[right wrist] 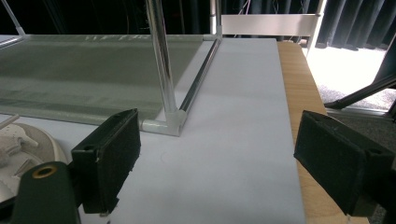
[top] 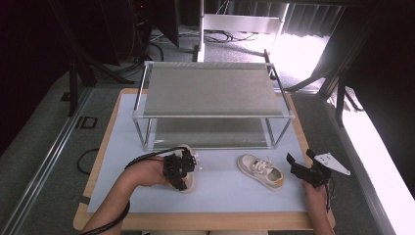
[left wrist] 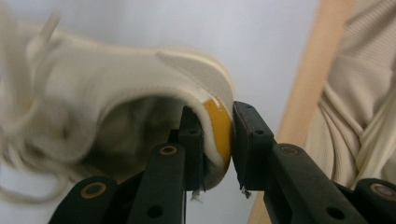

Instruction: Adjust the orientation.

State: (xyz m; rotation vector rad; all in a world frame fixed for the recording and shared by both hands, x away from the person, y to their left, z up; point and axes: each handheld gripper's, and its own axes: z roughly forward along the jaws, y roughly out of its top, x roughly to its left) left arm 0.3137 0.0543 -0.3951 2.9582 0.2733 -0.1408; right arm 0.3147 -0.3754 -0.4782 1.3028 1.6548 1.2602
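1. The left claw (top: 182, 171) grips the heel of a cream shoe (top: 188, 182) near the front left of the counter (top: 220, 196); in the left gripper view its jaws are clamped on the yellow heel tab (left wrist: 219, 128), one jaw inside the shoe's opening and one outside.
2. No earlier state is told here; the pads (left wrist: 247, 140) press on the heel rim.
3. The right claw (top: 303, 169) is released, its jaws spread wide over the bare pale mat (right wrist: 233, 140) with nothing between them.
4. A second cream shoe (top: 260, 171) lies on the mat between the two claws, apart from both, with its laces up.
5. A two-level metal rack (top: 210, 93) stands behind the shoes.
6. No brand, label or writing can be read on the shoes, the rack or the claws.
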